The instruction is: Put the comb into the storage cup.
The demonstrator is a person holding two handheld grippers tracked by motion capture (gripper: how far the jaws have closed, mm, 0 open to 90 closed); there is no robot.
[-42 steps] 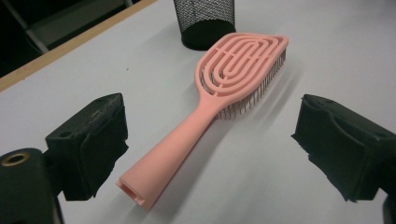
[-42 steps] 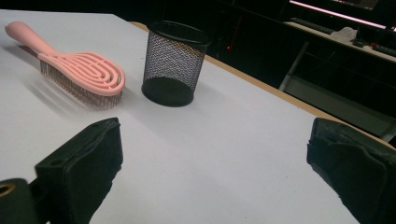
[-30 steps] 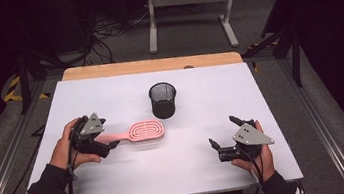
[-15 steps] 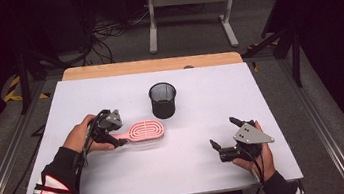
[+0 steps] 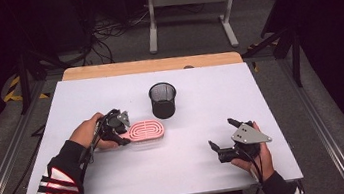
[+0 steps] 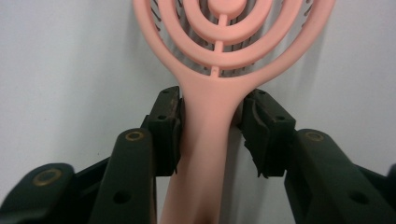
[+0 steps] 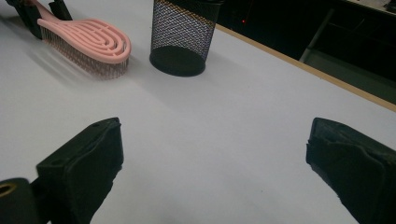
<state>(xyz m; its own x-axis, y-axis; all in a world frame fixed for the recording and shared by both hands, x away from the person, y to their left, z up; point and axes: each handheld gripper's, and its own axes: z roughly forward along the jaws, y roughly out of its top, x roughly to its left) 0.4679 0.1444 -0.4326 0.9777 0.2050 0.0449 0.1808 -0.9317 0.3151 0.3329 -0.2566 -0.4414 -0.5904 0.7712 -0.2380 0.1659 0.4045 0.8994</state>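
Your left hand-held gripper (image 6: 212,135) has just been closing and now clamps the pink hairbrush (image 5: 145,130) by its handle, mid-counter.
Light, stiff plastic, a bit slick: keep hold at the neck; the mesh cup (image 5: 163,99) stands at one o'clock; right hand-held gripper (image 5: 223,146) rests apart.

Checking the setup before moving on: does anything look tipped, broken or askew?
Nothing stands out. The pink brush lies flat, bristles down, on the table, its handle between the left tool's jaws; the mesh cup stands upright.

Pink hairbrush (image 5: 145,130) with ringed slots, black mesh cup (image 5: 163,99), white table (image 5: 270,94), black-white-red striped sleeve (image 5: 59,192)
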